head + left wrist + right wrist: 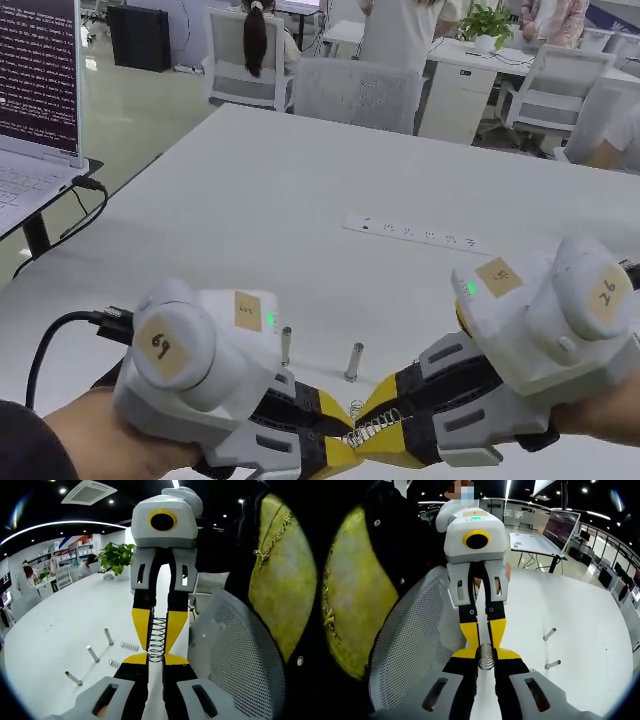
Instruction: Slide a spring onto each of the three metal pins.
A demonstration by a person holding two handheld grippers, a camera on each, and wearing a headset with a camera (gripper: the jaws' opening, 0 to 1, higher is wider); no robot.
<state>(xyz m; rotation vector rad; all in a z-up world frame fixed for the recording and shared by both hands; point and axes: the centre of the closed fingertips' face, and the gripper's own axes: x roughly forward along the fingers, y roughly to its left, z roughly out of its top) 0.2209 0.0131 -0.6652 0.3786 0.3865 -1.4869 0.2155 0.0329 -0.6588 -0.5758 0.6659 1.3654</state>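
At the near edge of the white desk [250, 180], pinching a spring [368, 430] with the left gripper [343, 442], drawing its fingers [136, 659] in to a narrow gap on one end of the coil. Meeting it tip to tip with the right gripper [388, 420], pressing those fingers [141, 622] against the coil's two sides in the same near-closed way. Keeping the spring just short of the pins, on the person's side of them. Losing the undersides of both grippers off the head view's bottom edge. Just beyond, standing three metal pins [92, 653] upright in a loose row, all looking bare, though too small to be sure. Leaving two loose springs [129, 645] lying on the desk beside that row. Farther back, resting a white power strip [415, 233] flat on the desk. Cropping a laptop [35, 100] at the left edge, with unreadable screen text. Farthest, blurring office chairs [350, 90] and a potted plant [487, 22].
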